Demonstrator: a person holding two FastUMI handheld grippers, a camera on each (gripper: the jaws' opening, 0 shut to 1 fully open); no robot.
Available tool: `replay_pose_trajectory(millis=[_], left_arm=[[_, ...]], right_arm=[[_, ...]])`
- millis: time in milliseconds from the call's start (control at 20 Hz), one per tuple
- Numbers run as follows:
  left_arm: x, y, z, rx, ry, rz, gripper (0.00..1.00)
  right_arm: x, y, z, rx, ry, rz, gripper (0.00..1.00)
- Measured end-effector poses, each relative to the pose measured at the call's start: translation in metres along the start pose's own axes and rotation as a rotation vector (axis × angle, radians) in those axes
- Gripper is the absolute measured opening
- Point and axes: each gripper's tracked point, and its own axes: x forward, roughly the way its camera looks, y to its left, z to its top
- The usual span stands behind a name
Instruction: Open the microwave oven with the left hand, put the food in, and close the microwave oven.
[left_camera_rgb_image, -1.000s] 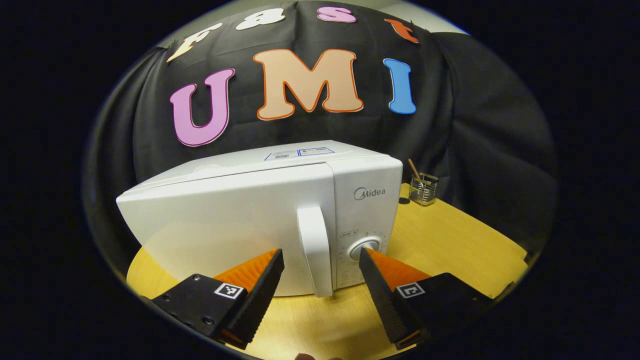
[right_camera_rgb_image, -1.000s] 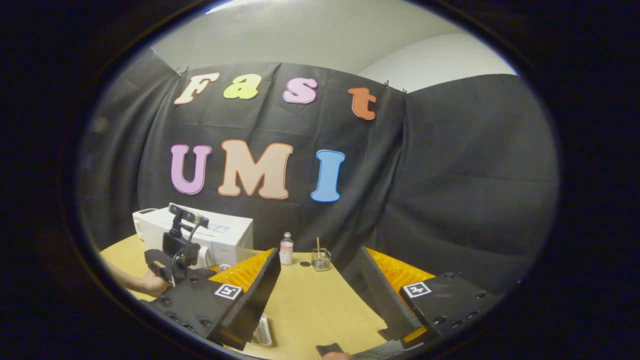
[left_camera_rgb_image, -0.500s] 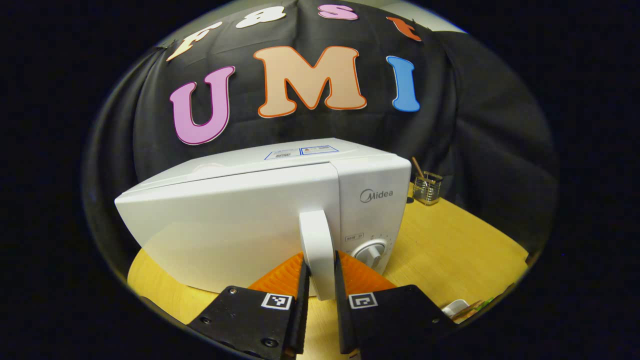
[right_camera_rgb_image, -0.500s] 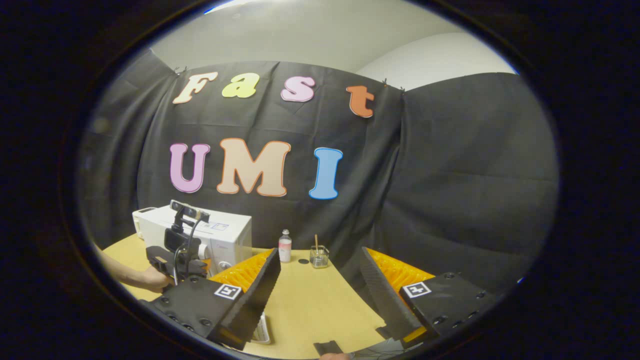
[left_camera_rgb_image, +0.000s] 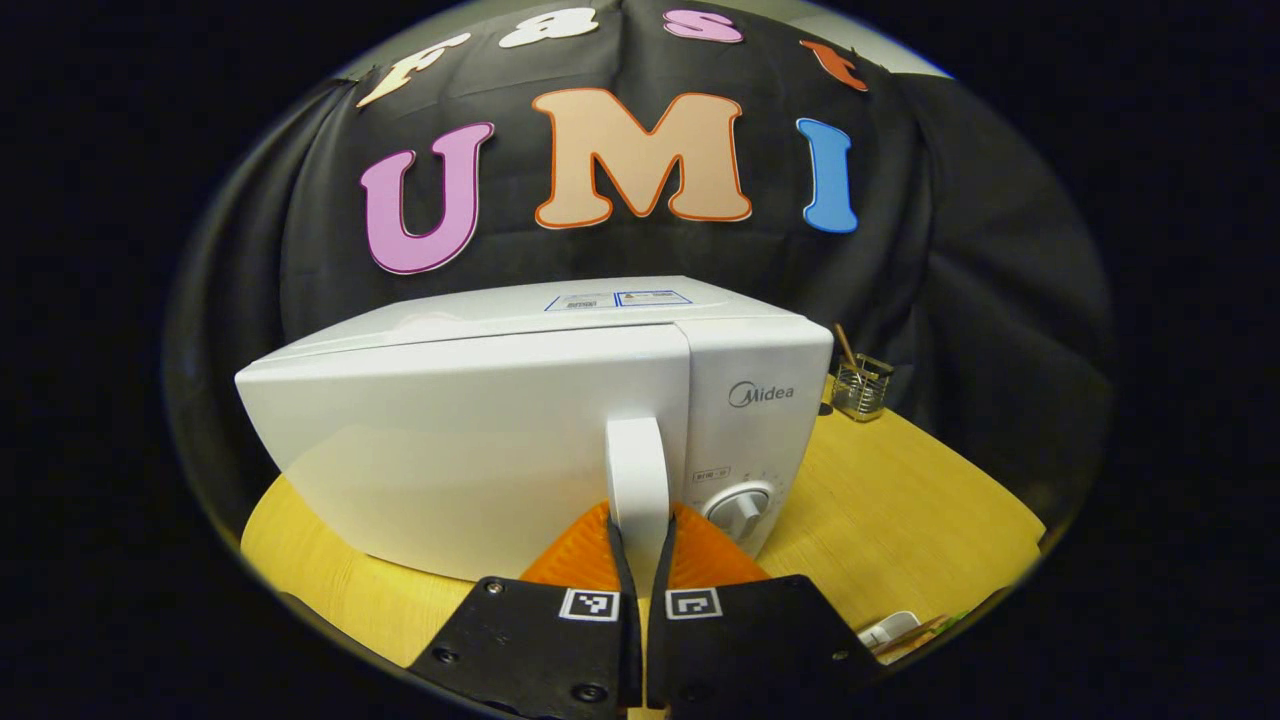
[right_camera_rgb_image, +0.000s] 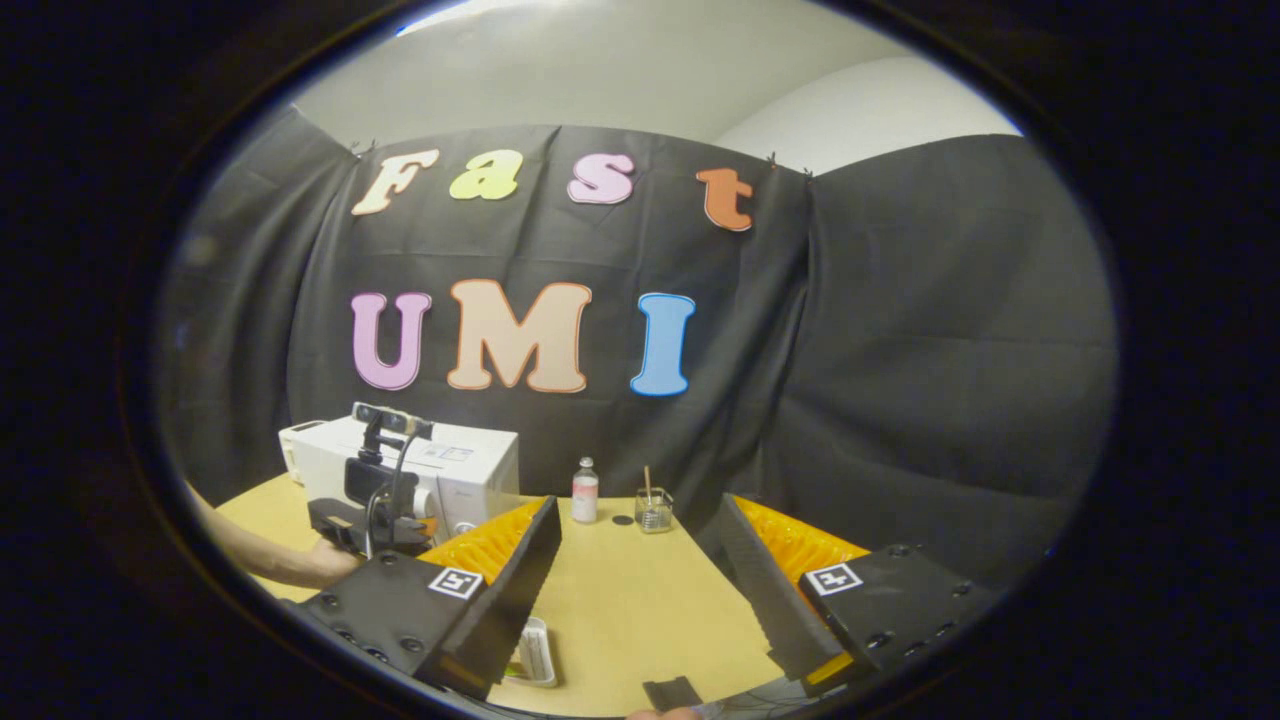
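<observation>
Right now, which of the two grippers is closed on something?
The left gripper: its fingers clamp the microwave's white door handle. The right gripper hangs open over the table.

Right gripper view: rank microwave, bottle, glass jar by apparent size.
1. microwave, largest by far.
2. bottle and glass jar: near alike; bottle taller, jar wider. Both stand on the table at similar depth, so no firm ranking.

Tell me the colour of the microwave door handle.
White; the door handle shows best in the left gripper view.
</observation>
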Motion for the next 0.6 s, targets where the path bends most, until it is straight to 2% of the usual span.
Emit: replay_pose_trajectory(millis=[100,350,600], left_arm=[[-0.028,0.004,0.002,0.005,-0.079,0.011,0.03],[-0.081,0.020,-0.026,0.001,-0.049,-0.042,0.03],[-0.132,0.050,-0.047,0.001,-0.033,-0.038,0.02]], right_arm=[[0.002,0.004,-0.002,0.001,0.001,0.009,0.97],[0.011,0.030,-0.008,0.014,0.012,0.080,0.97],[0.015,0.072,-0.017,0.034,0.032,0.187,0.97]])
